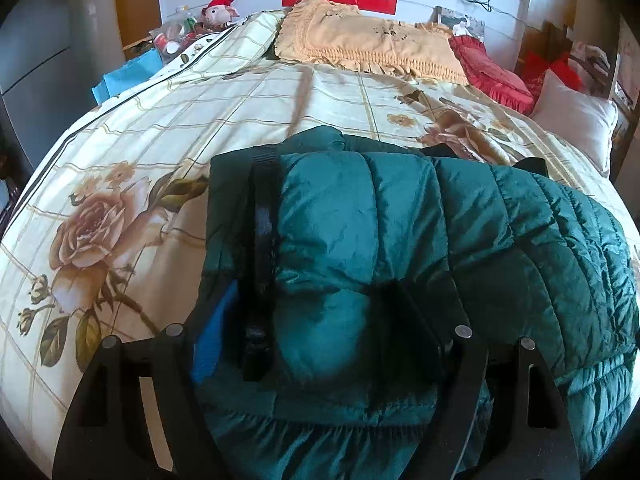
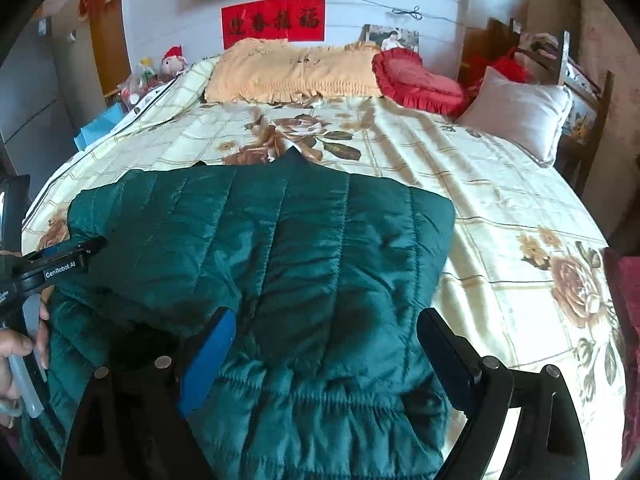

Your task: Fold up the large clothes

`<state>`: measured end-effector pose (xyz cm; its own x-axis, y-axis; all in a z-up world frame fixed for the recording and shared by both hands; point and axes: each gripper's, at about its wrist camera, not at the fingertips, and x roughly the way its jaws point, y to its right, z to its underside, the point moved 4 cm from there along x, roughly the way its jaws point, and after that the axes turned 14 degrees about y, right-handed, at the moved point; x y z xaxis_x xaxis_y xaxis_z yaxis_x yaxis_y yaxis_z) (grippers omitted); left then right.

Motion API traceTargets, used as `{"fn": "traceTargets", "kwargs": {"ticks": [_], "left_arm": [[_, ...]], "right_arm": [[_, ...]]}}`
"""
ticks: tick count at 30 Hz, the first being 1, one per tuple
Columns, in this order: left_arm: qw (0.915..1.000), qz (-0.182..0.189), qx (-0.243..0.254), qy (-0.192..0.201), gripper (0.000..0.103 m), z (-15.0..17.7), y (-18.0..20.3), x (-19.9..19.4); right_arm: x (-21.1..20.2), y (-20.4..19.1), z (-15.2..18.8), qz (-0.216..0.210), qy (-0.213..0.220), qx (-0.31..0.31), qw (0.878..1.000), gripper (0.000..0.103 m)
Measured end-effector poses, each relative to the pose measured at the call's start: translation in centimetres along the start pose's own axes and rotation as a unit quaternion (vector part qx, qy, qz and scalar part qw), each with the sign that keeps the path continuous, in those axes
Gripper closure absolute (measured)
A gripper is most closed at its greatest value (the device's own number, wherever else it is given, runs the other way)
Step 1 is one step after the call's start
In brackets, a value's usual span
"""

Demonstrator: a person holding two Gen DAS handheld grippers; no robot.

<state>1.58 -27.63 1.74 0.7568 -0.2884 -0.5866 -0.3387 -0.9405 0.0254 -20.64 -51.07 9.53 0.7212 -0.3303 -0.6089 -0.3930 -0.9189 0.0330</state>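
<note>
Nearest the lens in the left wrist view, the left gripper (image 1: 316, 320) sits low over a dark green quilted jacket (image 1: 400, 248), its fingers spread wide with a puffy fold of the fabric bulging up between them; whether the pads actually pinch the cloth cannot be told. A black strap (image 1: 262, 240) runs along the jacket's left edge, just beside the blue-padded finger (image 1: 212, 336). In the right wrist view the right gripper (image 2: 326, 340) hovers over the near hem of the jacket (image 2: 280, 248), jaws parted wide and holding nothing, while the left gripper's body shows at the left edge, gripped by the person's hand (image 2: 16, 356). The jacket lies spread on the near half of a bed under a cream floral quilt (image 2: 500, 208), collar pointing to the far side. Beyond it, against the far wall, rest a yellow fringed pillow (image 2: 292, 72), a red heart-shaped cushion (image 2: 420, 80) and a white pillow (image 2: 520, 112) to the right. A red banner (image 2: 274, 20) hangs on the wall, and a plush toy (image 1: 220, 10) sits far left.
</note>
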Motion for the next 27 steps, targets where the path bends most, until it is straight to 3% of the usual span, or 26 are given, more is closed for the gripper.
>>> {"fn": "traceTargets", "kwargs": {"ticks": [5, 7, 16, 27], "left_arm": [[1.0, 0.003, 0.002, 0.0, 0.023, 0.5, -0.5, -1.6], [1.0, 0.002, 0.004, -0.003, 0.023, 0.7, -1.0, -2.7], [0.9991, 0.003, 0.04, 0.01, 0.023, 3.0, -3.3, -8.7], [0.9999, 0.01, 0.014, -0.001, 0.024, 7.3, -6.5, -14.7]], "right_arm": [[4.5, 1.3, 2.6, 0.032, -0.064, 0.008, 0.997, 0.012], [4.6, 1.5, 2.7, 0.031, -0.058, 0.017, 0.998, 0.012], [-3.3, 1.1, 1.6, -0.002, -0.025, 0.01, 1.0, 0.012], [-9.3, 1.1, 7.3, -0.038, -0.053, 0.024, 0.998, 0.012]]}}
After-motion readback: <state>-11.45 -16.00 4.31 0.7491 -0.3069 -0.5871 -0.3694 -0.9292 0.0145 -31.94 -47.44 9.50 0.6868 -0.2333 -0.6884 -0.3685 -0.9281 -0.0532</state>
